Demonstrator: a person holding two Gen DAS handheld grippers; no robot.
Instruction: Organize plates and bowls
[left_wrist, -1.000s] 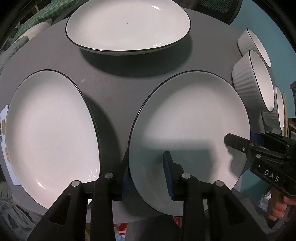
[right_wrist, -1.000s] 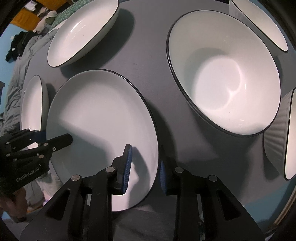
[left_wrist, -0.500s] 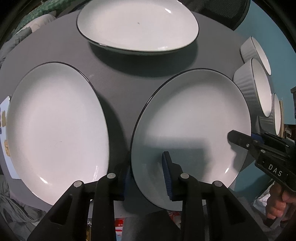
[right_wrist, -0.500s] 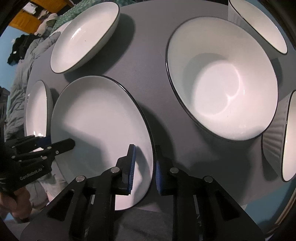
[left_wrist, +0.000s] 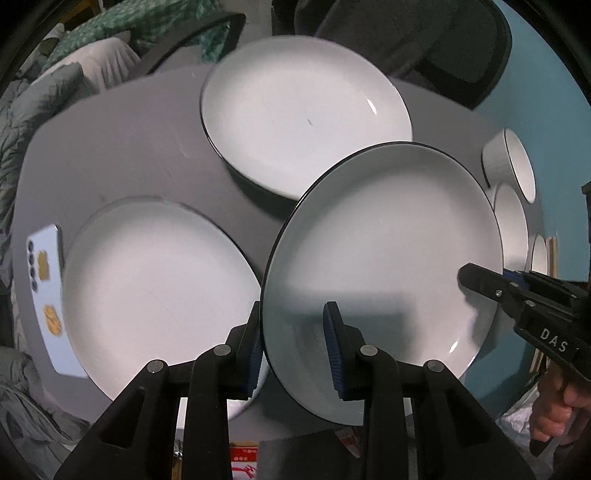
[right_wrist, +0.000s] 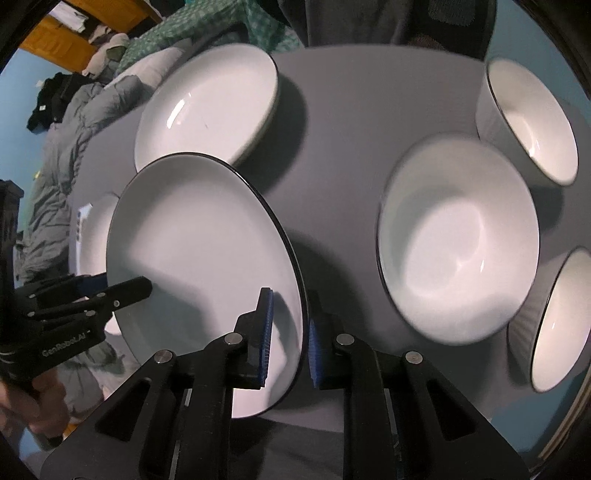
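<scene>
A white plate with a black rim (left_wrist: 388, 240) hangs tilted above the grey table (left_wrist: 129, 147), held from both sides. My left gripper (left_wrist: 291, 332) is shut on its left rim. My right gripper (right_wrist: 290, 332) has the plate's (right_wrist: 199, 240) right rim between its blue pads, and its jaws are closing on it. Each gripper shows in the other's view: the right gripper (left_wrist: 480, 280) at the plate's right edge, the left gripper (right_wrist: 136, 288) at its left edge. Two more plates lie on the table, the near left plate (left_wrist: 155, 288) and the far plate (left_wrist: 306, 118).
Three white bowls stand on the right of the table: the middle bowl (right_wrist: 458, 240), the far bowl (right_wrist: 532, 122) and the near ribbed bowl (right_wrist: 557, 325). A phone (left_wrist: 44, 280) lies at the table's left edge. A dark chair (left_wrist: 443, 37) and bedding (right_wrist: 74, 122) stand beyond the table.
The plate has come up off the table in both grippers and shifted leftward, now overlapping the far plate in the left wrist view. The right jaws have narrowed on the rim.
</scene>
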